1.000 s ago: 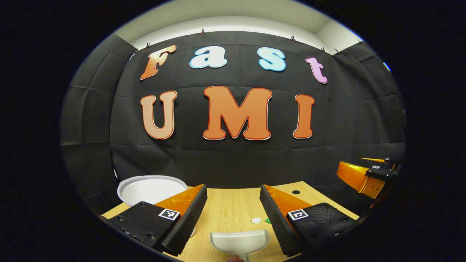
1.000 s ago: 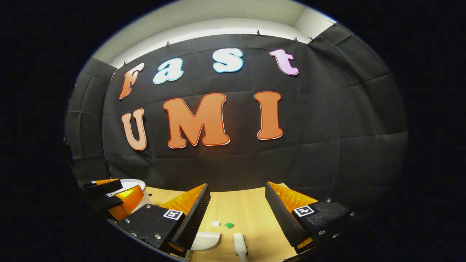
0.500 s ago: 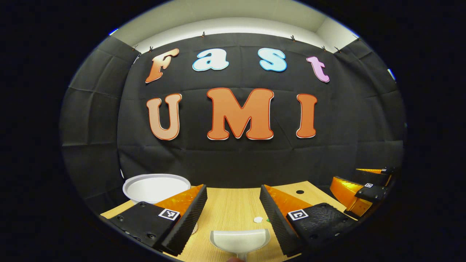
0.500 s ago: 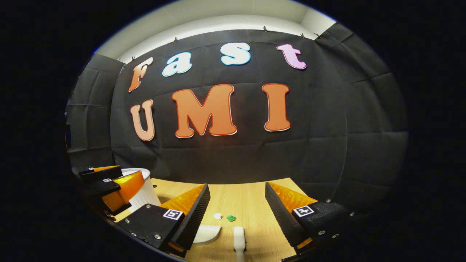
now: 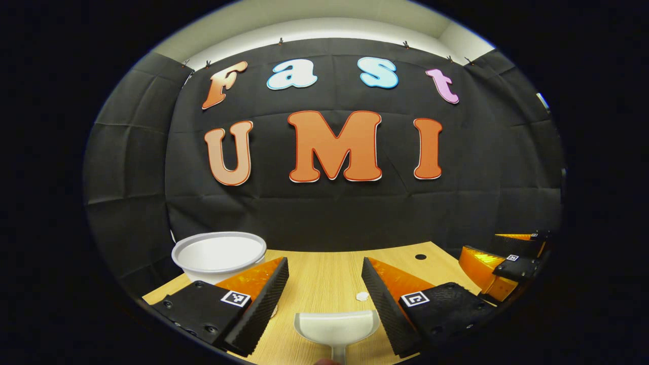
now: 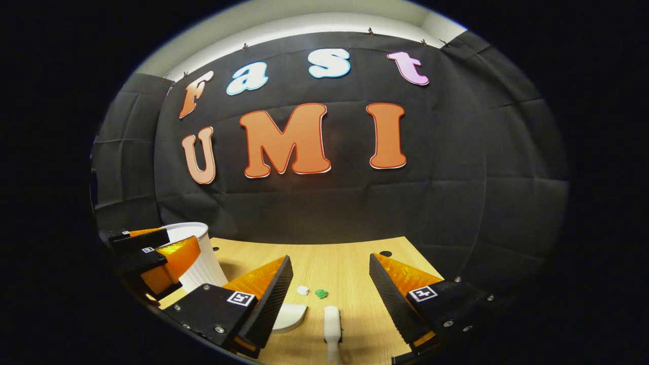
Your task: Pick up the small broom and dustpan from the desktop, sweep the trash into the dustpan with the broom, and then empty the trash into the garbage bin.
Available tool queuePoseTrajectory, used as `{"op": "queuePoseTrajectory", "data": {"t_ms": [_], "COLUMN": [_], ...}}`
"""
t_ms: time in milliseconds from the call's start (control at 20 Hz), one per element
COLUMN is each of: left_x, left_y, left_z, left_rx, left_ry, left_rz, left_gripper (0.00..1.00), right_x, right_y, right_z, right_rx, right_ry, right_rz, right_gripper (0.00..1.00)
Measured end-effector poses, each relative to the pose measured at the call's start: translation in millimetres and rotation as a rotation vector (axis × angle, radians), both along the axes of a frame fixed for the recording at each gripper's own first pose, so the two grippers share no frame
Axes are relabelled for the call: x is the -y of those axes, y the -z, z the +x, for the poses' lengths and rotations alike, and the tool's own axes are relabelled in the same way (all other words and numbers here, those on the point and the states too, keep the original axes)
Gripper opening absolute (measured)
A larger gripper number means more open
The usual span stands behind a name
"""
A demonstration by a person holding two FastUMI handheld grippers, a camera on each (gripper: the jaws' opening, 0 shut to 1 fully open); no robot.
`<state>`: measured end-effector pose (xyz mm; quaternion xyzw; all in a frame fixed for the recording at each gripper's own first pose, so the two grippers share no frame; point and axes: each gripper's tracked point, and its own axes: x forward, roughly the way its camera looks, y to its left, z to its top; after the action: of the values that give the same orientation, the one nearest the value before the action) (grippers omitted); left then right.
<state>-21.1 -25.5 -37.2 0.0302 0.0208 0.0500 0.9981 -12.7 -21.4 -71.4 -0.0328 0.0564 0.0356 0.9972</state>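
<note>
Dustpan first, low in the centre of the left gripper view, lying flat on the desk with its handle running off the bottom edge. The left claw hangs over it, fingers spread wide, nothing between them. Pan looks empty from here, nothing in its scoop.

Over to the right gripper view: the small broom sits at bottom centre, lying on the wood, pointing up the frame. The right claw frames it, fingers well apart and touching nothing. So by my read, neither tool is picked up yet; both claws are lined up for the grab, and that is step one.

A little further up the frame, the trash: a white scrap and a green scrap side by side on the desk, just beyond the broom tip. Nothing swept, then. The white bit also shows in the left gripper view, just beyond the pan, beside the right-hand finger.

Further back, lower left in both views, the garbage bin, white, round and open-topped. What shows of its inside looks bare; the bottom I cannot see.

Grasping, sweeping and tipping all look left to do.
</note>
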Motion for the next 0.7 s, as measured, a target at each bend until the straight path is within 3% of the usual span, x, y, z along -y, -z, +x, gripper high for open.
{"op": "queuePoseTrajectory", "data": {"t_ms": [400,700], "left_x": [-0.4,0.7], "left_y": [-4.1,30.3], "left_z": [3.5,15.7], "left_rx": [0.015,-0.093], "left_ry": [0.005,0.02], "left_rz": [-0.003,-0.047], "left_gripper": [0.92,0.92], "right_x": [-0.5,-5.4], "right_y": [-0.6,31.5], "right_z": [5.0,13.2], "right_rx": [0.0,-0.102], "right_ry": [0.01,0.001], "right_rz": [-0.007,-0.031], "right_gripper": [0.94,0.94]}}
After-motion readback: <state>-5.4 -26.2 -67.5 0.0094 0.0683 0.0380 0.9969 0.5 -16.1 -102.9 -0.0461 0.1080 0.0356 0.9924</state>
